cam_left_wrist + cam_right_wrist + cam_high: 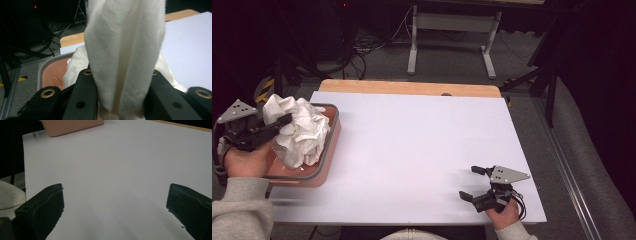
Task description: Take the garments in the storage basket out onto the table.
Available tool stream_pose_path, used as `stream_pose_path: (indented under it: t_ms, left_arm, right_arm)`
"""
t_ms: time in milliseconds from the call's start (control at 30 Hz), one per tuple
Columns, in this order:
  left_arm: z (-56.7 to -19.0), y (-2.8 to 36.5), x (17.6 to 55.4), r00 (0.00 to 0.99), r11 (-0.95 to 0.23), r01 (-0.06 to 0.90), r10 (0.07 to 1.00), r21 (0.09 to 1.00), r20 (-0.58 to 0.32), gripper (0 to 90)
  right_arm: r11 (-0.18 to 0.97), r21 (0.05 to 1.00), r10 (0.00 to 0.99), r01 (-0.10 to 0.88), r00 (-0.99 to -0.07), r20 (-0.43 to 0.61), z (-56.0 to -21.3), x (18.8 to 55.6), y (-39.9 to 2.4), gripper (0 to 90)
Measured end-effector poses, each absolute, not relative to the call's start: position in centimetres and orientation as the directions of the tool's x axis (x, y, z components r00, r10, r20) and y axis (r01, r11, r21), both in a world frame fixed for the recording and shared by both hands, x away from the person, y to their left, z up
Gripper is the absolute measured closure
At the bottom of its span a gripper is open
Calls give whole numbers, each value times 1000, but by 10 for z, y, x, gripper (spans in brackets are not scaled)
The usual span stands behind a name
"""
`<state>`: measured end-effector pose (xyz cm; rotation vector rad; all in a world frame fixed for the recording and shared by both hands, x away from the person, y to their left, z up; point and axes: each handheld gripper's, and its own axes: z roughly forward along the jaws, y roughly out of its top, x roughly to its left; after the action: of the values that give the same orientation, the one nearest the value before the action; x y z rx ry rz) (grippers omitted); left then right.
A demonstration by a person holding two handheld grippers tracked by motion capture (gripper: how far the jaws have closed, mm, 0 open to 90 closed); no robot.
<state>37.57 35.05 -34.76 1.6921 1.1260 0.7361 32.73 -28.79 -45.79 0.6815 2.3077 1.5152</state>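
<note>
A crumpled white cloth (297,130) bulges out of a salmon-pink tray (328,150) at the table's left edge. My left gripper (282,121) reaches in from the left and is shut on a thick fold of that cloth (125,57), which stands up between the two black jaws and hides most of what lies beyond. The tray's pink floor (51,75) shows at the left of it. Near the front right corner my right gripper (473,183) rests low over the white table top (120,165), its jaws open with nothing between them.
The white board leaves a strip of wood (412,87) bare along the table's far edge. Beyond stand a white frame's legs (452,35) and cables on the floor. A corner of the pink tray (72,126) shows far off in the right gripper view.
</note>
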Motion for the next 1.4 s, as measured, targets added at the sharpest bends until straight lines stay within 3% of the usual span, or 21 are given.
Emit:
stream_pose_path:
  t_ms: [600,1400]
  left_arm:
    - [-311,331,361,464,-125,228,886,966,5,757]
    - [-283,271,353,612,-133,126,790,983,29,758]
  right_arm:
    - [328,919,536,220,-844,11,-457,327,-289,20]
    - [320,923,533,214,-846,11,-457,326,-290,19]
